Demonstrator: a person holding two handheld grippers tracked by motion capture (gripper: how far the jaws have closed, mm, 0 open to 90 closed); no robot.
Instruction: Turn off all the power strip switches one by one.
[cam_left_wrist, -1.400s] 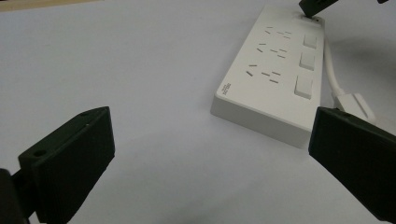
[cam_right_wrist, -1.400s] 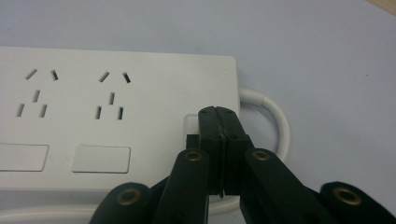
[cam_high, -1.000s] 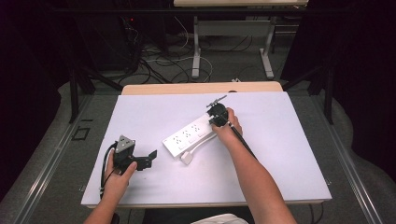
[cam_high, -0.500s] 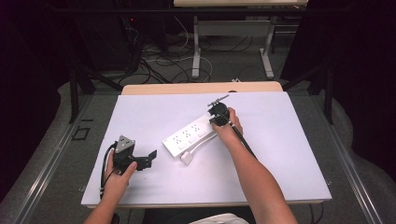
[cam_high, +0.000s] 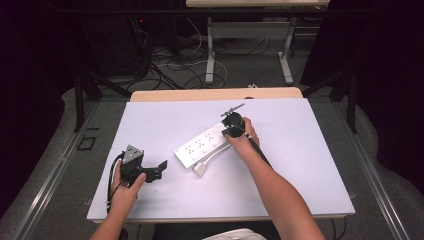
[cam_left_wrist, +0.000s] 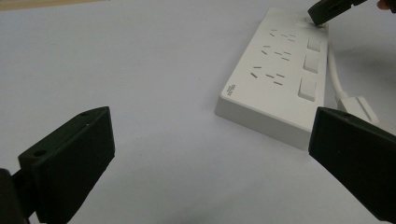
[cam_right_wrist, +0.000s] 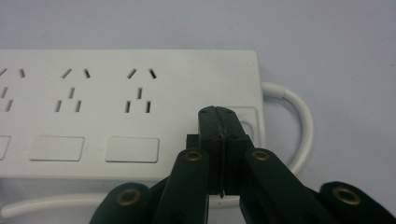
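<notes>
A white power strip (cam_high: 202, 146) lies slantwise in the middle of the table, with three socket groups and rocker switches (cam_right_wrist: 132, 150) along one side. Its white cord (cam_right_wrist: 299, 121) loops out of the end, and its plug (cam_high: 200, 169) lies beside the strip. My right gripper (cam_right_wrist: 218, 113) is shut, its tips pressed on the end switch of the power strip (cam_right_wrist: 140, 107). My left gripper (cam_high: 161, 168) rests on the table to the left of the strip, open, with nothing between its fingers (cam_left_wrist: 70, 158).
The table (cam_high: 310, 150) has a pale lilac top with a wooden strip along its far edge. Beyond it are table legs and cables on a dark floor (cam_high: 190, 65).
</notes>
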